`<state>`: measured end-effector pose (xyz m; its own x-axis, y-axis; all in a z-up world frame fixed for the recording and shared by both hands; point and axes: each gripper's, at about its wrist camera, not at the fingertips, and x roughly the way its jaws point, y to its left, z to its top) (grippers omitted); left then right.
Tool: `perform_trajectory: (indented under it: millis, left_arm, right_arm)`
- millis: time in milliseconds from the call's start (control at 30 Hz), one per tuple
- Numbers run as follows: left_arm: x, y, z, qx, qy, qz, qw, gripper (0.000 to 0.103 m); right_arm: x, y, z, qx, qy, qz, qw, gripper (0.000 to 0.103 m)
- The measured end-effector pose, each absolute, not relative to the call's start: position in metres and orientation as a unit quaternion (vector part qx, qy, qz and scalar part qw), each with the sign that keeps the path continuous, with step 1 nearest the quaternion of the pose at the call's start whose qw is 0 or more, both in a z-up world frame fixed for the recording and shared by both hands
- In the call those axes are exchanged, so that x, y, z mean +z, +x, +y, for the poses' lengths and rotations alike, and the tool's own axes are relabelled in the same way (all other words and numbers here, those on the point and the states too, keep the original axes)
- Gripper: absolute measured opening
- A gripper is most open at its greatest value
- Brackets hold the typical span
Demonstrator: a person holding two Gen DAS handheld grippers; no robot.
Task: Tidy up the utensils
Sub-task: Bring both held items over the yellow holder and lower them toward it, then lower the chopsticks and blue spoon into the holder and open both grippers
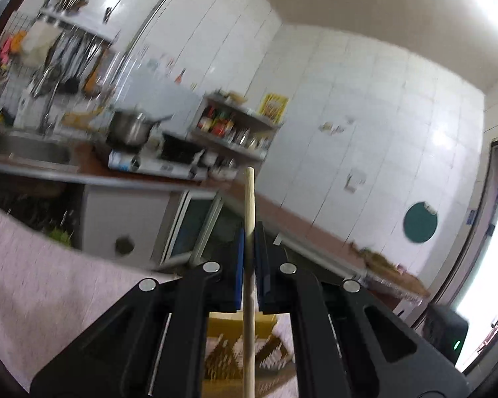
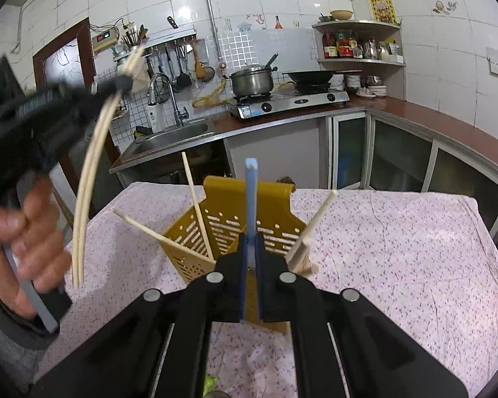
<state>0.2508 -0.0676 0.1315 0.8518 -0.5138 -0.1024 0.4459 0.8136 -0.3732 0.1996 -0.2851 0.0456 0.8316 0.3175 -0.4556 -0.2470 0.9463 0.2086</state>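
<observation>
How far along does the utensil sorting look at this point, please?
Partly done: several chopsticks already stand in the yellow slotted holder on the table. In hand: the left gripper is shut on wooden chopsticks, and the right gripper is shut on a blue utensil handle. Both still need dropping in.

R tool [image 2: 250,262] clamps blue utensil [image 2: 251,195] upright over yellow holder [image 2: 230,199]; chopsticks [image 2: 196,205] lean inside it. L tool [image 2: 124,83], left of holder, grips chopstick pair [image 2: 89,179].
</observation>
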Motion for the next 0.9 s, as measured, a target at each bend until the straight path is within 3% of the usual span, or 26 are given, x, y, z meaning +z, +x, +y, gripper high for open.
perform_trajectory:
  millis: [400,900]
  left_arm:
    - [0.117,0.309,-0.101,-0.246,-0.155,0.107,0.951,0.004]
    - [0.116,0.324,-0.109,-0.235,-0.153,0.065,0.958,0.004]
  right_arm:
    - [0.039,0.219,-0.289,0.138,0.083,0.251,0.955,0.005]
    - [0.033,0.230,-0.283,0.145,0.082,0.250,0.954,0.005]
